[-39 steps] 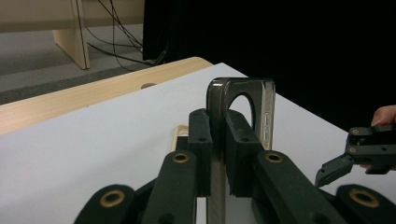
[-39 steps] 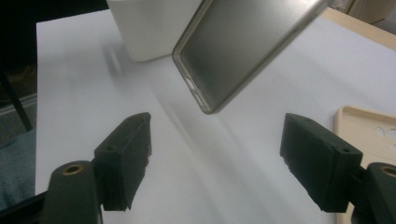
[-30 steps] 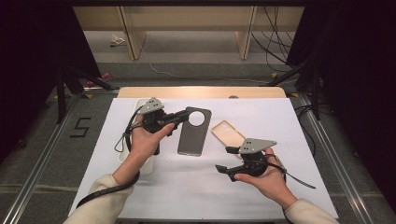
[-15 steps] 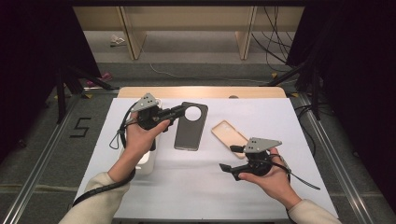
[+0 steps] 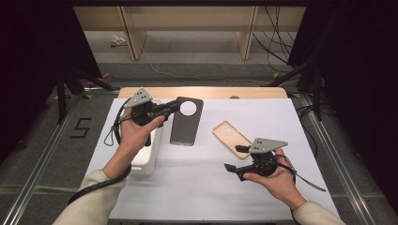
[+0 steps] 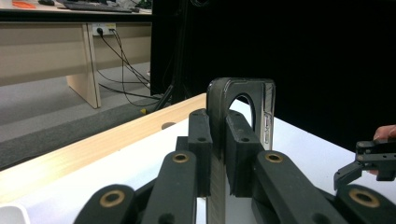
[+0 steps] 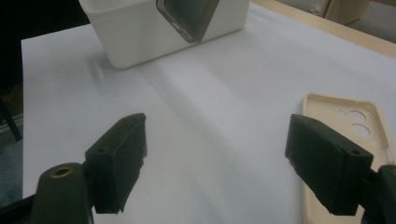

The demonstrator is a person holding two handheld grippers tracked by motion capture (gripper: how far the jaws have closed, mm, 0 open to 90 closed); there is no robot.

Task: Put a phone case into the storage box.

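From the high view: left gripper (image 5: pixel 174 107) clamped on the edge of a dark phone case (image 5: pixel 187 121), near its round camera cutout, case lifted off the white table (image 5: pixel 206 187) toward the far left corner and hanging over the far end of a white bin (image 5: pixel 143 159) near the left edge. Tan phone case (image 5: pixel 231 138) flat on the table, right of centre, nearer the right edge. Right gripper (image 5: pixel 232 159) low over the near right part of the table, just beside the near end of the tan case, jaws spread wide with nothing between them. From the left gripper view: both black pads (image 6: pixel 201 140) pressed on the dark phone case (image 6: pixel 240 100), case upright and edge-on, its arch-shaped cutout rising above the pads; wooden far edge of the table (image 6: pixel 93 149) behind; the other gripper (image 6: pixel 369 161) far off at the right. From the right gripper view: jaws wide apart over bare white table (image 7: pixel 210 116), tan phone case (image 7: pixel 348 130) lying beside the right-hand pad (image 7: pixel 327 161), apparently not touching; white bin (image 7: pixel 159 32) ahead, dark phone case (image 7: pixel 189 16) hanging in front of it.
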